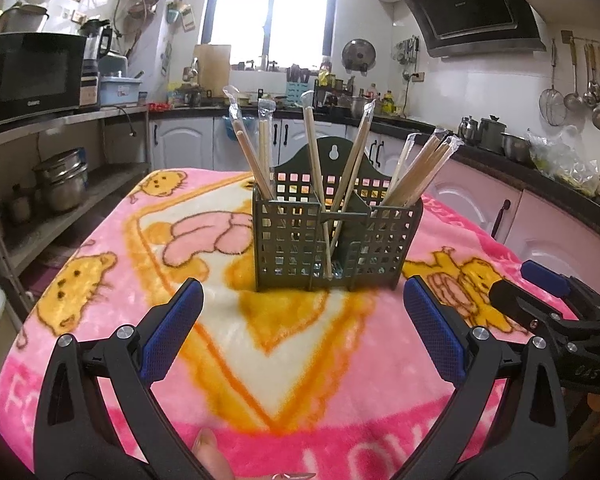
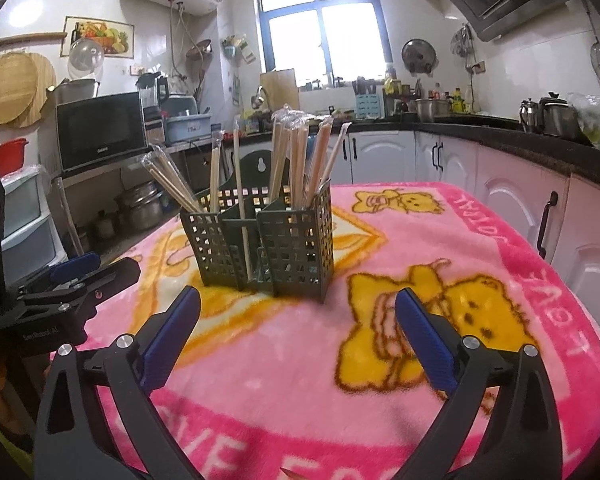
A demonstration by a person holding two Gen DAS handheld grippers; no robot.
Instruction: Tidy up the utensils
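Observation:
A dark green lattice utensil holder (image 1: pixel 332 236) stands upright on the pink blanket, with several wrapped chopstick pairs (image 1: pixel 420 172) leaning in its compartments. It also shows in the right wrist view (image 2: pixel 260 244), with its chopsticks (image 2: pixel 296 160). My left gripper (image 1: pixel 302 304) is open and empty, just short of the holder's front. My right gripper (image 2: pixel 298 312) is open and empty, in front of the holder's right side. The right gripper shows at the right edge of the left wrist view (image 1: pixel 548 300), and the left gripper at the left edge of the right wrist view (image 2: pixel 80 280).
The table is covered by a pink bear-print blanket (image 1: pixel 140 300). Kitchen counters with pots (image 1: pixel 492 136) run behind and to the right. A microwave (image 1: pixel 32 76) stands on shelving to the left, with metal pots (image 1: pixel 64 184) below.

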